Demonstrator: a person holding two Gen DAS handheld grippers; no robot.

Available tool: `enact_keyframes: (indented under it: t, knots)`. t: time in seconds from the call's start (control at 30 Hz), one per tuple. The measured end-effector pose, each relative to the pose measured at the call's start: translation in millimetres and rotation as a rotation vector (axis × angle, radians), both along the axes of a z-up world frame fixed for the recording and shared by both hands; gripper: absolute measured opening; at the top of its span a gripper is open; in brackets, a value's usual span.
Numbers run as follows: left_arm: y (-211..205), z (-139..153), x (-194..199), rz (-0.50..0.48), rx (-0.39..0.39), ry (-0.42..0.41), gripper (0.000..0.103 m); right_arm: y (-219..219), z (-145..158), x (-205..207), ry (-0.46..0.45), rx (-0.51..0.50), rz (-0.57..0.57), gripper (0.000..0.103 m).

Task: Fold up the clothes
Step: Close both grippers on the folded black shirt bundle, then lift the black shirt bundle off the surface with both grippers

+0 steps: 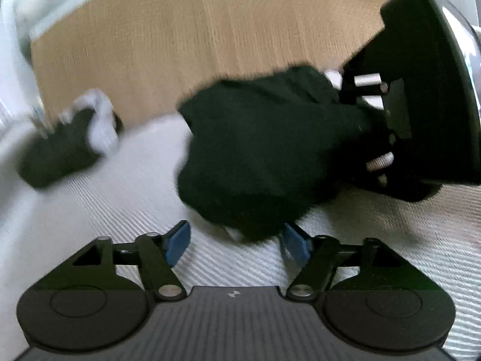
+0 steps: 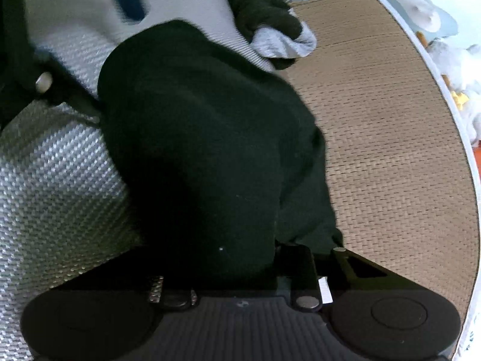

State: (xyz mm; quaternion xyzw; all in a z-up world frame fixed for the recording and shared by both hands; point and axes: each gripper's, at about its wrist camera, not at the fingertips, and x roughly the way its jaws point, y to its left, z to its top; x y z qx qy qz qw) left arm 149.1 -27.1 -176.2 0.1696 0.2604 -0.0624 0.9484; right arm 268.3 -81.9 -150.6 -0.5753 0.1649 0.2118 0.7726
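Blue pads (image 1: 178, 242) of the left gripper (image 1: 236, 242) stand apart, gripping nothing; the near edge of a dark green garment (image 1: 264, 150) lies between them on white ribbed bedding (image 1: 120, 186). Far left sits a dark-and-grey bundle (image 1: 69, 141). Rightward, the right gripper (image 1: 399, 126) is clamped on the garment's far side, beside a woven tan mat (image 2: 390, 150).

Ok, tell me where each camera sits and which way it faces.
Left wrist: on the left gripper, facing the dark sock on white cloth; its blue fingers show, right gripper opposite.
Right wrist: on the right gripper, the sock filling it; its fingers are hidden.
Shared: this sock, second sock, woven mat.
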Motion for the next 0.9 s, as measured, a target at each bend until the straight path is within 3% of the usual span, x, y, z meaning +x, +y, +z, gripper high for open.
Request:
enact_keyframes:
  t: [0.03,0.1,0.27,0.37,0.6,0.73,0.9]
  knots:
    - [-1.3,5.1,-3.2,-0.013,0.011,-0.037,0.085,-1.4,3.3,-0.5,0.003,0.012,-0.002,0.031]
    - [-12.6,8.6,-6.9,-0.113,0.115,-0.078,0.087,-4.5,6.8,-1.9,0.014,0.022,-0.001,0.031]
    - [-51.5,-15.6,-4.3,-0.367,0.543,-0.108,0.089,-9.5,11.9,-12.4,0.029,0.035,0.007,0.031]
    - [-62.1,-33.1,0.3,-0.428,0.686,-0.102,0.088,-11.6,17.4,-19.1,0.038,0.047,0.015,0.031]
    - [-69.1,-37.8,0.8,-0.421,0.72,-0.086,0.078,-15.3,13.4,-30.1,0.042,0.055,0.012,0.031]
    - [-70.7,-46.4,-4.0,-0.464,0.816,-0.118,0.077,-12.8,13.0,-34.3,0.043,0.069,0.006,0.031]
    - [-68.9,-47.9,-6.5,-0.501,0.868,-0.119,0.077,-13.9,6.3,-39.0,0.029,0.063,0.018,0.031]
